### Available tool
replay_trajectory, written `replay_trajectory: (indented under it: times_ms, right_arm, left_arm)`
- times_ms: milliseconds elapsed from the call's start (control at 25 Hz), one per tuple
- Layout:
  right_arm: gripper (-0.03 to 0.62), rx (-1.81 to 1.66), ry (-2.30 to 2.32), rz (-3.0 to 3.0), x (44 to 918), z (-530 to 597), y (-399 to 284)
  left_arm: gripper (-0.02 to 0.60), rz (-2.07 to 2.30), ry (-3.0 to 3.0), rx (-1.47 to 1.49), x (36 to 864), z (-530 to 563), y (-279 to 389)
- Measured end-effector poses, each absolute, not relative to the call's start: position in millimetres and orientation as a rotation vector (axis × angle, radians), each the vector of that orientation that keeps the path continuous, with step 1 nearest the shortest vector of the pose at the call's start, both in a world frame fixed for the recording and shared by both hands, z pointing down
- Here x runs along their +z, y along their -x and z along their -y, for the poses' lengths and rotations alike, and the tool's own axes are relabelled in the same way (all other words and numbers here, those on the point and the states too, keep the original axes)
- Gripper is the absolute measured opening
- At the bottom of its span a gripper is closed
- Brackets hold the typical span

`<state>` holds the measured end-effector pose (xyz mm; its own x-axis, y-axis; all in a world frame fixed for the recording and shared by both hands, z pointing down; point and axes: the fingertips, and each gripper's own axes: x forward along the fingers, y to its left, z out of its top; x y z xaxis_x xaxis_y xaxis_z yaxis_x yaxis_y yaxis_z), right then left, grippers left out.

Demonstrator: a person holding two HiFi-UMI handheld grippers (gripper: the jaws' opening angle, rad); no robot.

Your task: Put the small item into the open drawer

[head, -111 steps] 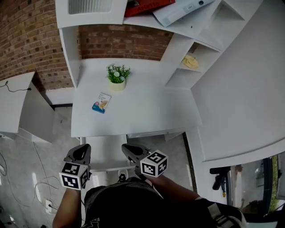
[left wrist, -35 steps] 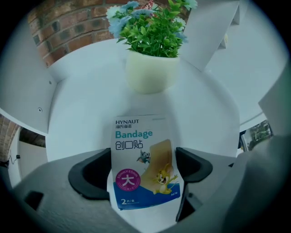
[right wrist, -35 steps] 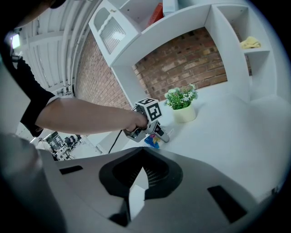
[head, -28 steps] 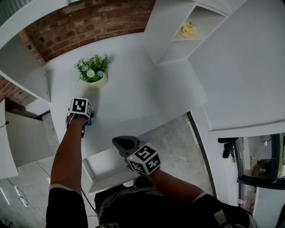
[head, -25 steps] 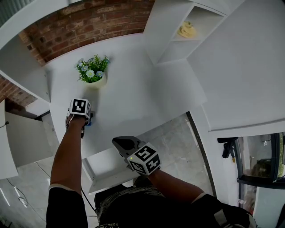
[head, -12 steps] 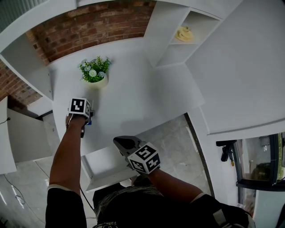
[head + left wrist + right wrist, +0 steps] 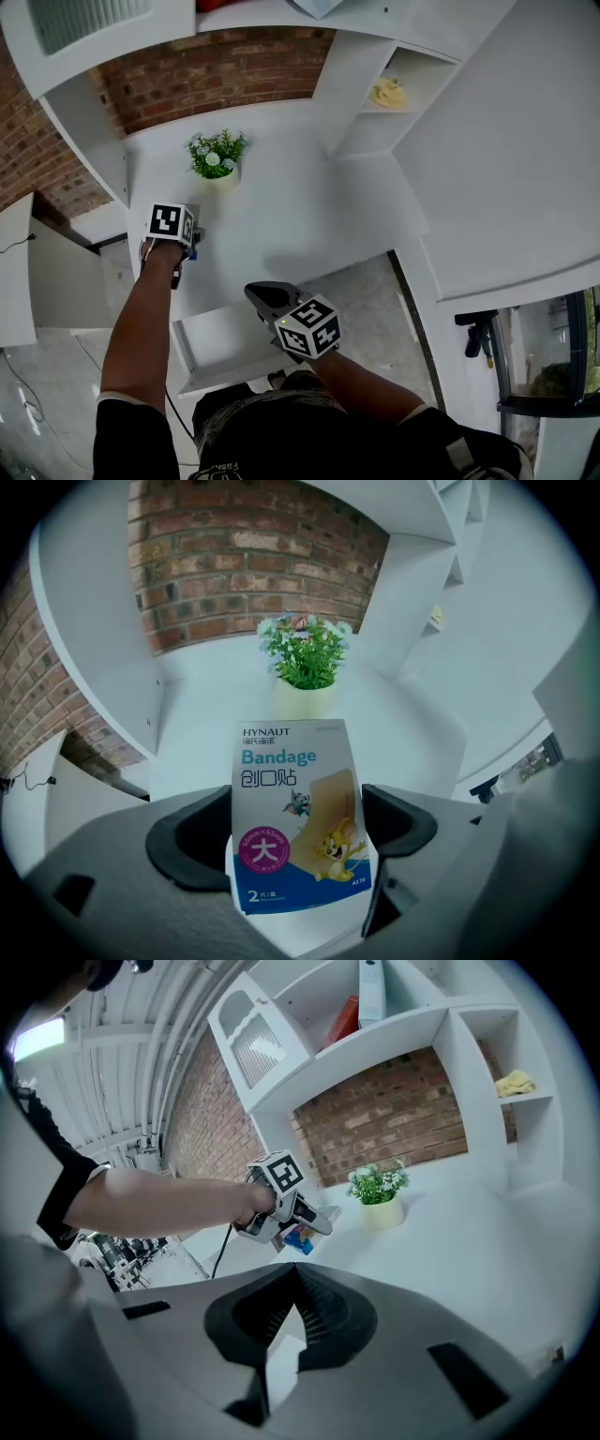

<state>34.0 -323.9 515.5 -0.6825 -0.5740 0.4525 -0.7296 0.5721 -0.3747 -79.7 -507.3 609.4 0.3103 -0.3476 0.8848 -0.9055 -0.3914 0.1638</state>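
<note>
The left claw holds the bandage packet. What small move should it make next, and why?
Probably draw the left claw back toward the person, to the open drawer. Its jaws are shut on the bandage packet, which is above the desk, while the drawer stands open below the desk's near edge.

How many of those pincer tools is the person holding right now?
2. The left gripper is out over the white desk beside the potted plant, clamped on a bandage pack. The right gripper, shut and empty, is by the open drawer.
</note>
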Motion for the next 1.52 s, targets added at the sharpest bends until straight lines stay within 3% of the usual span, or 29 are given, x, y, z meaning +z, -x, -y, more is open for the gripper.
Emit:
replay_trajectory:
  times_ms: [1200, 1520]
  right_arm:
    - [0.005, 0.683, -0.798, 2.661, 491.0, 276.6, -17.7]
    - [0.005, 0.679, -0.705, 2.670, 500.2, 263.0, -11.9]
  left_arm:
    - [0.420, 1.274, -2.106, 0.778, 487.5, 343.3, 90.0]
    - [0.419, 1.349, -2.068, 0.727, 497.3, 295.2, 93.4]
